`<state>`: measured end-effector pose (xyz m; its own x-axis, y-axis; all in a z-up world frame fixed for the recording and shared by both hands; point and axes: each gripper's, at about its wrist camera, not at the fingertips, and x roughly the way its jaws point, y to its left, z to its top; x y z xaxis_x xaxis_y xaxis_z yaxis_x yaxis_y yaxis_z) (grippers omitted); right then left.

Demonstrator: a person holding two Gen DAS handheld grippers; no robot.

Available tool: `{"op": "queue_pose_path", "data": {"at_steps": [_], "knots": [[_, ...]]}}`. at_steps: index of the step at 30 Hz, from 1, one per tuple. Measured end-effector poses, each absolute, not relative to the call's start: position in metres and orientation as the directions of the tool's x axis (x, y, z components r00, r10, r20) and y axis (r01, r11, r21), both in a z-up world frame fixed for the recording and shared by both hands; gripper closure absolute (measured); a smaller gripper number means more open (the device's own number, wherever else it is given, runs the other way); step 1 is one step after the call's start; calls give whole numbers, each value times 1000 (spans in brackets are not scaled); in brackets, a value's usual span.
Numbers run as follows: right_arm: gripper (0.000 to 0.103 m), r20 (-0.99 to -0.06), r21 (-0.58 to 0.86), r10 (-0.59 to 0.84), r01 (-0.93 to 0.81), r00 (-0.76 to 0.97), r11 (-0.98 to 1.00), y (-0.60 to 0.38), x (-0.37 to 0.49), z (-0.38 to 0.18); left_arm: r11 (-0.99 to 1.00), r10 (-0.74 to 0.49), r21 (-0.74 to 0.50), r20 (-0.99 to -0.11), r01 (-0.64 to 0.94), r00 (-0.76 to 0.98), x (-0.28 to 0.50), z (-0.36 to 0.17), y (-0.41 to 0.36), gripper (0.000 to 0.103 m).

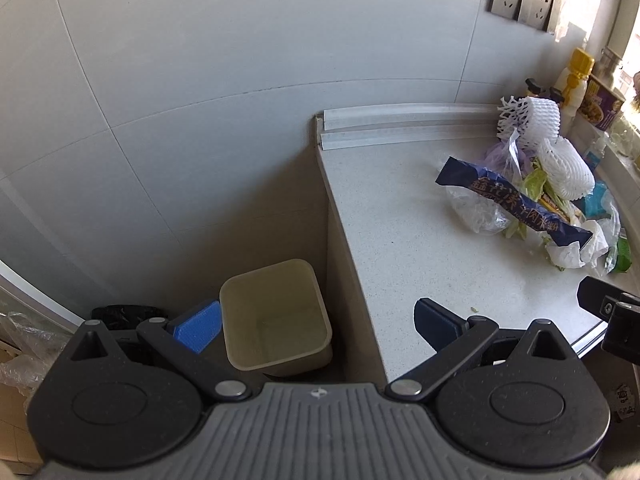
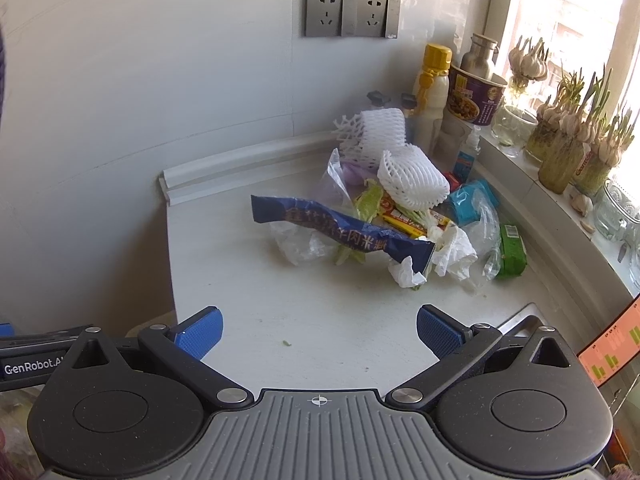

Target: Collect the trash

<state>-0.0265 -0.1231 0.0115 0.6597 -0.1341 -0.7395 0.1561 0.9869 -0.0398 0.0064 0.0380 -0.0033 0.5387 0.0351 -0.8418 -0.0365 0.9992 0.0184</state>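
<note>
My left hand-held gripper (image 1: 318, 326) is spread wide and holds nothing, hanging over the empty beige bin (image 1: 276, 314) on the floor beside the worktop (image 1: 400, 248). My right hand-held gripper (image 2: 320, 334) is just as wide and also empty, above the worktop's near edge; "GenRobot.AI" shows on the device at its left. The trash heap (image 2: 400, 216) lies further back, well apart from both: one dark blue wrapper (image 2: 340, 230) with Chinese writing, two white foam nets (image 2: 412, 178), clear bags, crumpled tissue, one green packet (image 2: 512, 250). Two wall sockets (image 2: 352, 12) sit above
</note>
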Motion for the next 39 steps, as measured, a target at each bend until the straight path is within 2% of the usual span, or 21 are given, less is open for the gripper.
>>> {"op": "queue_pose_path", "data": {"at_steps": [39], "knots": [[0,-740,-40,-126,143,661,989,-121,-23,9,998,33,3,-844,-58,536,9,-3,39,0]]}}
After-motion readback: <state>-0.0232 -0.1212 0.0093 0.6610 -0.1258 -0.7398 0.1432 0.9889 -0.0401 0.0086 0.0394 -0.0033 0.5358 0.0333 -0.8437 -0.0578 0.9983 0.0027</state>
